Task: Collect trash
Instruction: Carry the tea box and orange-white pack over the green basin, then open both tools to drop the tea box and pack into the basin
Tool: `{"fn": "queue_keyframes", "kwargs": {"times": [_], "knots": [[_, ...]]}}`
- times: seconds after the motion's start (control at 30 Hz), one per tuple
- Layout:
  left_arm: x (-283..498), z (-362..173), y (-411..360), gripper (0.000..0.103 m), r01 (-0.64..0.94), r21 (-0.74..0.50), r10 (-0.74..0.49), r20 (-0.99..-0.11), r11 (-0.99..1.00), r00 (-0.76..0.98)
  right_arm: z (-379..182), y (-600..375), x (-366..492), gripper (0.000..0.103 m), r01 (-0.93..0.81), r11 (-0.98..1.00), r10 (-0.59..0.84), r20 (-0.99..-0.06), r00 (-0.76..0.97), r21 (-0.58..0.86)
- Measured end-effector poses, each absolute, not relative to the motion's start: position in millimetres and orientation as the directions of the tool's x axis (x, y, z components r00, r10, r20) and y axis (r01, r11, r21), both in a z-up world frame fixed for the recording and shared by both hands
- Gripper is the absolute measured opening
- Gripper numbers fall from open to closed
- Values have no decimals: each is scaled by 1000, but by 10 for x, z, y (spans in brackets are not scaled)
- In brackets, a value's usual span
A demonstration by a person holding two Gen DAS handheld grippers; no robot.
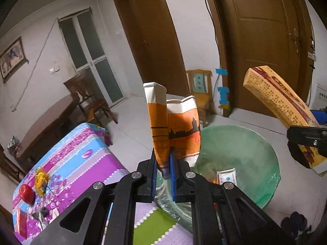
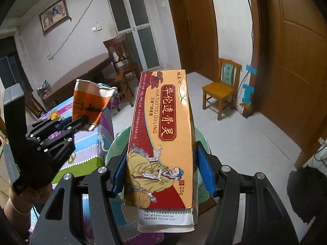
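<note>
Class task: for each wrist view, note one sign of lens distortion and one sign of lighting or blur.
Left wrist view: door frames bow, corners vignette black, soft indoor light. Right wrist view: door curves likewise; the medicine box stays sharp, with glare on its gold edge.

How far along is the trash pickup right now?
Done: a white packet already lies in the green-lined bin. In hand: the left hand-held gripper holds an orange carton, the right hand-held gripper a medicine box. Left: a yellow wrapper on the table, beside an apple.
</note>
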State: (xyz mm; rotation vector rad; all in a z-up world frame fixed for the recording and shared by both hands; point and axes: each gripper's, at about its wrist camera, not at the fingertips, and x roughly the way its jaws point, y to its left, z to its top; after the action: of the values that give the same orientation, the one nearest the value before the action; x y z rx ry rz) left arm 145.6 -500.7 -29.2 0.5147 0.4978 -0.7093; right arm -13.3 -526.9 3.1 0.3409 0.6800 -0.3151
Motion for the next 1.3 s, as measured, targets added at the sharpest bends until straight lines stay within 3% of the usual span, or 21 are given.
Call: {"fn": "queue_keyframes", "kwargs": {"times": [1.3], "knots": [[1728, -614, -5107, 12, 739, 266, -466, -634, 618, 618, -88, -5369, 309, 58, 380, 901, -124, -716, 687, 208]]}}
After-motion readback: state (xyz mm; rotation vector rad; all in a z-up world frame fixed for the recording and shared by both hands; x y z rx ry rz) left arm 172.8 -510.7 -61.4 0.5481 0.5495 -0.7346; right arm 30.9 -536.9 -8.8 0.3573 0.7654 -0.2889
